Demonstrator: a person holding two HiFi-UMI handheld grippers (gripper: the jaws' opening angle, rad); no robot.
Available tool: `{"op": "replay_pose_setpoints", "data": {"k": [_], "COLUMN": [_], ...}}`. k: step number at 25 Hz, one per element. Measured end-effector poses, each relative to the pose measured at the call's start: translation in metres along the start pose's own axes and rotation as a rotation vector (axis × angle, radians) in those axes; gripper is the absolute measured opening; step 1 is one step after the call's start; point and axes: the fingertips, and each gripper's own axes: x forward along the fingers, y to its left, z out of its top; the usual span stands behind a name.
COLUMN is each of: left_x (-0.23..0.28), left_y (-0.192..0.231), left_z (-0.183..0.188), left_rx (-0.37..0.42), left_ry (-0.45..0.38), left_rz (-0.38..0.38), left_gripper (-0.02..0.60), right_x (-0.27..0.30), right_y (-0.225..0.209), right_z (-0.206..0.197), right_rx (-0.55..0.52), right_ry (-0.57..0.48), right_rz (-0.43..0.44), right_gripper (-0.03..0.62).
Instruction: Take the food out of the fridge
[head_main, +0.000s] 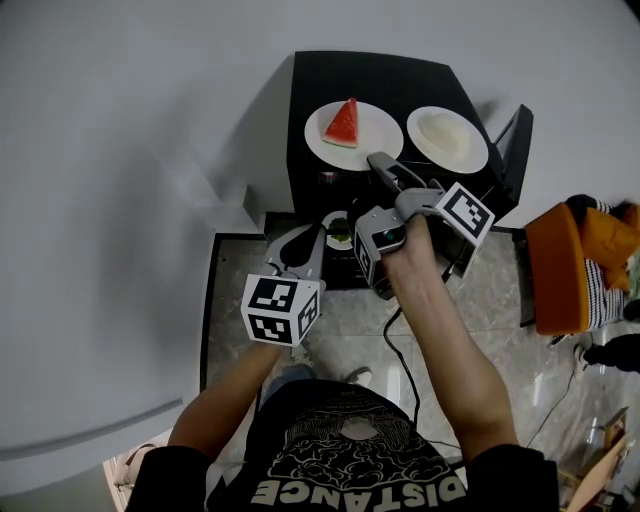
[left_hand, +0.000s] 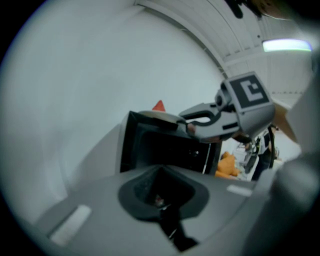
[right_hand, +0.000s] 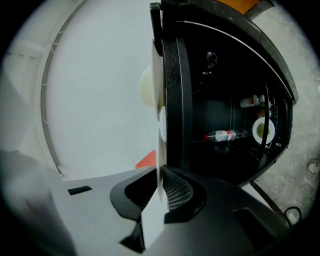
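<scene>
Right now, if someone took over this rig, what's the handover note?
Right tool: shut on the rim of the watermelon plate, which appears to rest on top of the fridge; it likely needs releasing.
Left tool: shut, empty, low in front of the open fridge.
Done: the watermelon plate and a second plate holding something pale are out, on the fridge top.
Left: a plate of greens is inside; a bottle lies there too.
</scene>
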Motion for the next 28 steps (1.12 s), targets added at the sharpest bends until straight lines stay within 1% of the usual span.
{"op": "replay_pose_setpoints", "data": {"k": [3, 7, 10, 12, 17, 20, 23, 28], "left_x": [-0.001, 0.002, 0.005, 0.007, 0.006, 0.007, 0.008, 0.009], "left_y": [0.0, 0.004, 0.004, 0.003, -0.009, -0.018, -0.028, -0.051], "left_z": [0.0, -0.001, -0.002, -0.001, 0.001, 0.004, 0.008, 0.012], "left_rx": [0.001, -0.001, -0.002, -0.002, 0.003, 0.004, 0.004, 0.014], "left_ry": [0.001, 0.003, 0.006, 0.007, 0.0, -0.009, -0.019, -0.033], "left_rz": [0.003, 0.001, -0.009, -0.016, -0.03, -0.039, -0.047, -0.065], "left_gripper": [0.002, 0.002, 0.002, 0.002, 0.002, 0.002, 0.002, 0.002], "right_x": [0.0, 0.003, 0.005, 0.005, -0.014, -0.031, -0.052, -0.082], "right_y": [0.002, 0.003, 0.002, 0.002, 0.002, 0.005, 0.006, -0.006], "right_z": [-0.001, 0.0, 0.0, 0.0, 0.002, 0.006, 0.011, 0.019], "right_rx": [-0.007, -0.014, -0.035, -0.043, -0.046, -0.075, -0.165, -0.438], "right_ry": [-0.007, 0.02, 0.047, 0.061, 0.08, 0.082, 0.079, 0.089], "right_rz": [0.01, 0.05, 0.076, 0.09, 0.121, 0.139, 0.142, 0.084], "right_gripper": [0.02, 0.02, 0.055, 0.062, 0.064, 0.064, 0.064, 0.063]}}
